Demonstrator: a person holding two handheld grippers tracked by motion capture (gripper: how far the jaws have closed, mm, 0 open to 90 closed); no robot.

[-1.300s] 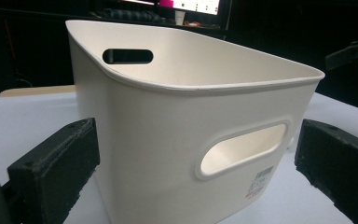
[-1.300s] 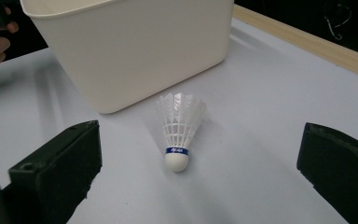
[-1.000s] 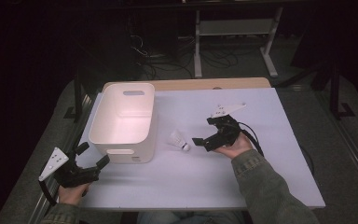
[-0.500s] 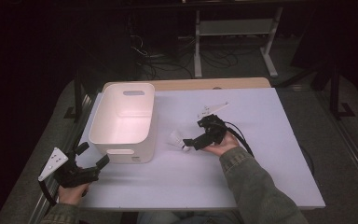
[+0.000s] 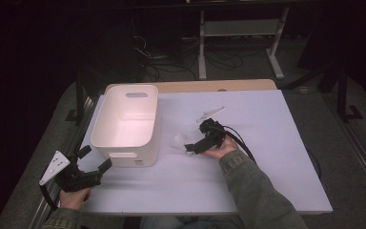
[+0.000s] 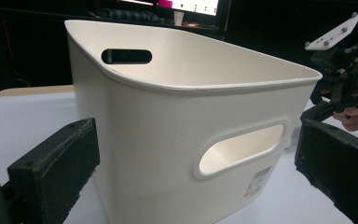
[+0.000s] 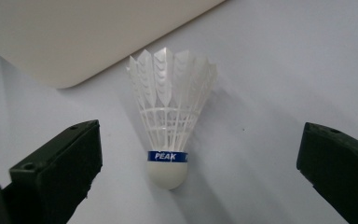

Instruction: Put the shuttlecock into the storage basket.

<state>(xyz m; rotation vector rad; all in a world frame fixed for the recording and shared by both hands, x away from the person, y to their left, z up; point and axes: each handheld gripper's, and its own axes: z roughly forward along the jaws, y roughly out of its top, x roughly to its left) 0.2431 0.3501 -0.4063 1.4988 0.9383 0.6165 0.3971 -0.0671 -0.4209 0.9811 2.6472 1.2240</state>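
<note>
My right gripper (image 5: 189, 145) was down at the middle of the tabletop (image 5: 267, 119), its jaws spread wide to either side of the shuttlecock (image 7: 168, 126) and not yet touching it. In the right gripper view the shuttlecock lay on its side on the white surface, cork end toward me with its blue band showing, feathers fanned out toward the rounded corner of the white bin (image 5: 126, 124). It lay just beside the bin's right wall, apart from it.

My left gripper (image 5: 91, 162) hung at the near left corner of the tabletop, jaws apart and holding nothing, aimed at the bin's near wall with its cut-out handle (image 6: 240, 156). From there I could see my other hand and its gripper beyond the bin's far side.

As I judged it, the work was at its beginning: the approach was made and the jaws straddled the shuttlecock, but no grip had been taken. What I could see of the bin's inside from above looked bare. What was left, by my reckoning, was to close on the shuttlecock near the cork or the lower feather cage, lift it over the bin's rim and let it go inside. The feathers looked fragile, so I thought a light squeeze would serve best.
</note>
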